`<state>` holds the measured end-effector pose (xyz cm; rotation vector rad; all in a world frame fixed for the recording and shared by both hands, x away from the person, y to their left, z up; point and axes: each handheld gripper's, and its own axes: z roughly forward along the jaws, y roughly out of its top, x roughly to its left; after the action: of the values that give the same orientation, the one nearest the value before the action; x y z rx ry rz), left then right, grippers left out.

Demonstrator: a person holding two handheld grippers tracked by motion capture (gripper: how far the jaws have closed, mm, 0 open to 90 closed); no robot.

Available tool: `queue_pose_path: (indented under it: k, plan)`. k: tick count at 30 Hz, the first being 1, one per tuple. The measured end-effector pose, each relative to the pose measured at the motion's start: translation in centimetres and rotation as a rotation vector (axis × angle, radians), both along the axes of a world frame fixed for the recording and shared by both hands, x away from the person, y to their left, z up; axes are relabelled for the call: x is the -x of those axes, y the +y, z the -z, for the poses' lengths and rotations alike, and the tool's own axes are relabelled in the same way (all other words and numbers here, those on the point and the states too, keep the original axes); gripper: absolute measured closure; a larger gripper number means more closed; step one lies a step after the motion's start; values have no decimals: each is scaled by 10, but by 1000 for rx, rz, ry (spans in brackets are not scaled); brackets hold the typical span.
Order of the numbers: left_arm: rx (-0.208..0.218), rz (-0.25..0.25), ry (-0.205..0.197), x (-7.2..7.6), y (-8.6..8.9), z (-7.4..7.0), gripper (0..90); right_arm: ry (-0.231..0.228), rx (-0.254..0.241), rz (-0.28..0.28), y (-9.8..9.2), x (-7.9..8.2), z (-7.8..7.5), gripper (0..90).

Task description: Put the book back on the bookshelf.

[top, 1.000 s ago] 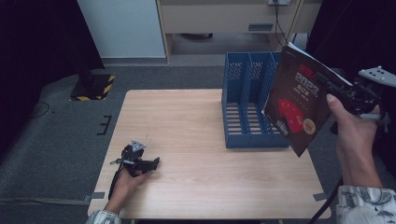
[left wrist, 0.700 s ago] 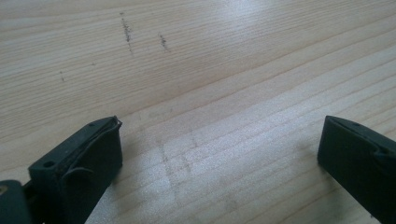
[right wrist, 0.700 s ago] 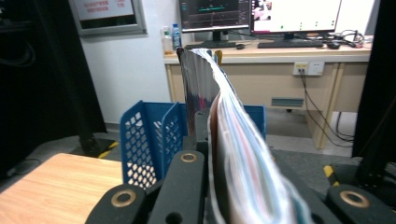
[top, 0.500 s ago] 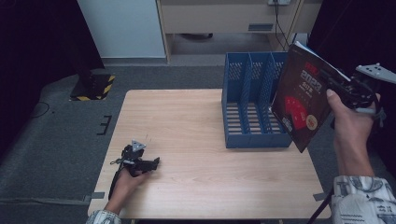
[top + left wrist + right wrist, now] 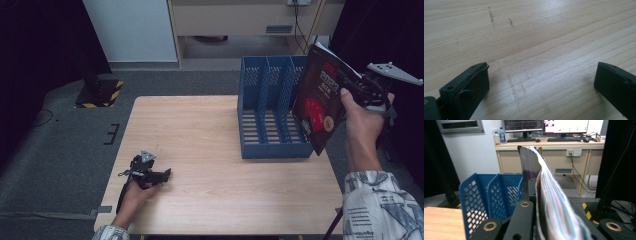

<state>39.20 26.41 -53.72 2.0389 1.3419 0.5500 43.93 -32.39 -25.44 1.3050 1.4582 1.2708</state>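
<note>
1. The right gripper [image 5: 350,82] is held raised in the right hand [image 5: 362,120], beyond the table's right edge, with the forearm rising from the lower right in a patterned sleeve [image 5: 382,207].
2. Its jaws are clamped on one magazine [image 5: 320,102], gripped at the right-hand edge. In the right gripper view the pages [image 5: 554,202] are seen pinched between the jaws and bowing upward.
3. The magazine is carried in the air, upright and tilted, dark cover facing the camera, just beside the right end of the blue file rack [image 5: 272,112]. Its lower corner hangs past the table's right edge; whether it touches the rack cannot be told.
4. One file rack is counted, with three slots, standing at the far right corner of the table [image 5: 200,130].
5. The left gripper [image 5: 162,175] is rested on the table near the near left corner, held in the left hand [image 5: 135,192], pointing toward the right.
6. Its jaws are seen apart in the left gripper view, with bare wood [image 5: 536,50] between them.
7. Count: two grippers, one magazine, one rack, one table.
</note>
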Motion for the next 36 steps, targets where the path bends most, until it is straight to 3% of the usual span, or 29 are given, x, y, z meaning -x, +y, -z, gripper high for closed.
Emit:
queue_pose_path:
  k: [7,18,31,36]
  plan:
    - [0,0,0,0,0,0,0,7,-16,31,1,-19,4,871]
    - [0,1,0,0,0,0,0,-18,-30,81,4,-31,9,871]
    - [0,1,0,0,0,0,0,-20,-20,82,11,-45,14,871]
    - [0,1,-1,0,0,0,0,-47,-17,84,13,-51,17,871]
